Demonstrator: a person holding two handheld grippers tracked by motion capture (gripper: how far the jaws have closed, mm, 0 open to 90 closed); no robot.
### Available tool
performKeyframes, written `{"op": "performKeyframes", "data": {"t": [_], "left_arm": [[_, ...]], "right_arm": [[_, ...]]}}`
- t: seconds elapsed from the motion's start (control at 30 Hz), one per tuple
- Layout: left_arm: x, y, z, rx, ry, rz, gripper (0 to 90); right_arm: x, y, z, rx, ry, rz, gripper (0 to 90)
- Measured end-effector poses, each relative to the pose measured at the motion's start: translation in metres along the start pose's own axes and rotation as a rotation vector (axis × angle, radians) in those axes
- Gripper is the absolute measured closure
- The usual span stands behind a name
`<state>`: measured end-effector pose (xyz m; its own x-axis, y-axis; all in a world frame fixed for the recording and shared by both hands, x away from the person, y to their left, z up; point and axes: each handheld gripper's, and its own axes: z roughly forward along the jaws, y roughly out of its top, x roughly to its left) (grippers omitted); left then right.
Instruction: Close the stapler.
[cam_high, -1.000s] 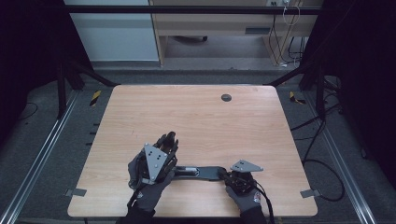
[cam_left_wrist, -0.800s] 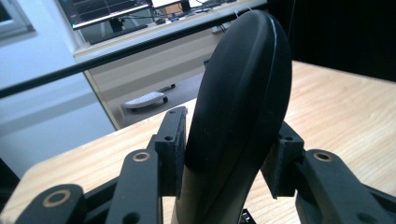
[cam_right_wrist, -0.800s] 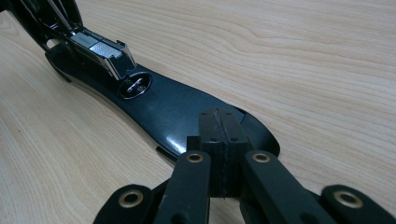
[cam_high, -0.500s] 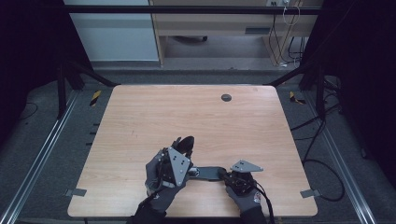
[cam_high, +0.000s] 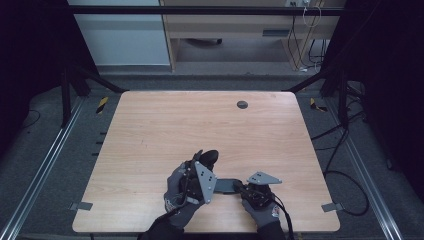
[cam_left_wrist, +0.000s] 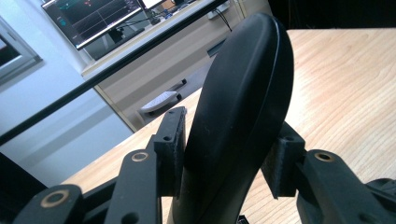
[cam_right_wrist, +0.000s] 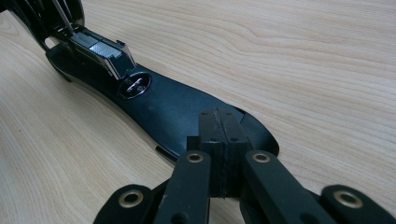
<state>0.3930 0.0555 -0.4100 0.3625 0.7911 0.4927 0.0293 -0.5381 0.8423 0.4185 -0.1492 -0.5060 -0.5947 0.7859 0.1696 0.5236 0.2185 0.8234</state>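
Clearly the weak point sits on the left, where the left gripper (cam_high: 206, 159) clasps the stapler's black top arm (cam_left_wrist: 238, 116) and holds it swung up and away from the base (cam_high: 226, 186). In the left gripper view the pads stand on either side of that smooth, rounded arm, at a middling width, and a curved plastic shell like this could easily squirm out of a light pinch. If it slips, the arm would probably snap back down on the hinge. Pull too far the other way and the hinge may strain, or the whole stapler may lift off the table (cam_high: 200, 120). In the middle, the metal magazine (cam_right_wrist: 102, 51) stands exposed above the anvil plate (cam_right_wrist: 135, 86), so a jolt could spill staples, though I cannot tell whether any are loaded. On the right, the right gripper (cam_right_wrist: 219, 126) has its jaws fully together, tips bearing on the near end of the flat base, which lies near the table's front edge. That is a press, not a grip, so a sideways tug from the left could skid the base from under it.
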Motion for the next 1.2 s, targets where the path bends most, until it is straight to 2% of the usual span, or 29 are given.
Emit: {"op": "performKeyframes", "data": {"t": [0.13,0.23,0.67,1.2], "left_arm": [[-0.004,0.000,0.002,0.004,0.007,0.020,55.3],[-0.009,0.000,0.003,0.009,0.011,0.050,55.5],[-0.036,-0.004,0.012,0.035,0.033,0.208,55.7],[-0.063,-0.012,0.021,0.065,0.034,0.340,54.8]], "right_arm": [[-0.001,0.000,0.000,0.001,-0.003,0.001,90.0],[-0.001,0.000,0.000,0.001,-0.003,0.000,90.0],[-0.002,0.000,-0.001,0.001,0.005,-0.004,90.0],[-0.005,-0.001,-0.003,0.000,0.011,-0.002,90.0]]}}
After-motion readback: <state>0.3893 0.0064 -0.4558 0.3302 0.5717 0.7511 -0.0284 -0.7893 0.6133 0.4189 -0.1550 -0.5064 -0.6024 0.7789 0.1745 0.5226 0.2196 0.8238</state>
